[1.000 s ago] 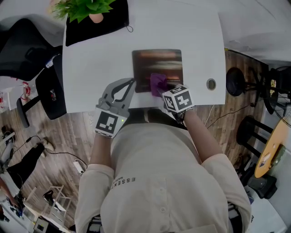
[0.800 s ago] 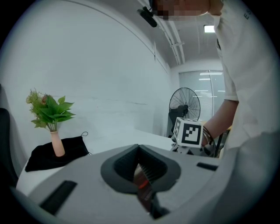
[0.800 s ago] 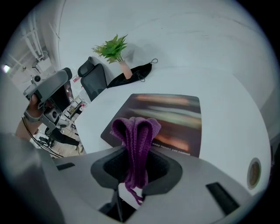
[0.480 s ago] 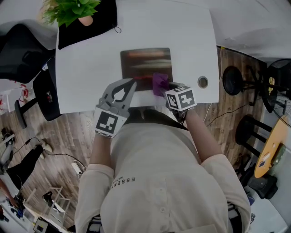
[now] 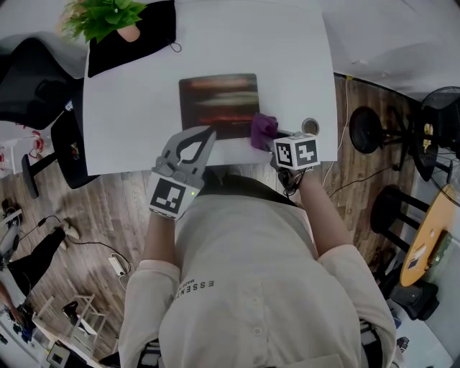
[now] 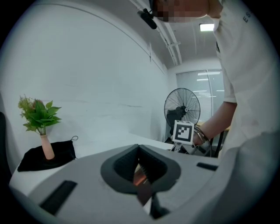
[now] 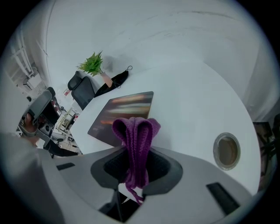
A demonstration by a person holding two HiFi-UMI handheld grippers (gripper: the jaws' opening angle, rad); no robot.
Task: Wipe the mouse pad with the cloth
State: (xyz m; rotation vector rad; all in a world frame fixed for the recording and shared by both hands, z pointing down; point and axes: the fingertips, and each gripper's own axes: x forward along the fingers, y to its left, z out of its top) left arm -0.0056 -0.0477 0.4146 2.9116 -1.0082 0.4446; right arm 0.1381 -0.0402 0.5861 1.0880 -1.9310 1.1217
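Observation:
The dark mouse pad (image 5: 218, 104) lies flat on the white table (image 5: 129, 129). My right gripper (image 5: 272, 138) is shut on the purple cloth (image 5: 263, 128), which hangs bunched just off the pad's near right corner. In the right gripper view the cloth (image 7: 136, 140) stands folded between the jaws of the right gripper (image 7: 135, 168), with the pad (image 7: 124, 113) ahead and to the left. My left gripper (image 5: 207, 132) is shut and holds nothing, its tip at the pad's near left edge. In the left gripper view the left gripper (image 6: 142, 175) points across the table.
A green plant (image 5: 100, 14) in a small vase stands on a black cloth (image 5: 136, 39) at the table's far left corner. A round cable hole (image 5: 310, 126) sits right of the cloth. Black chairs (image 5: 29, 79) stand left of the table, stools (image 5: 370, 129) to the right.
My right gripper has drawn the purple cloth to the right, from on the pad's near part to just off its near right corner. The left gripper has stayed put.

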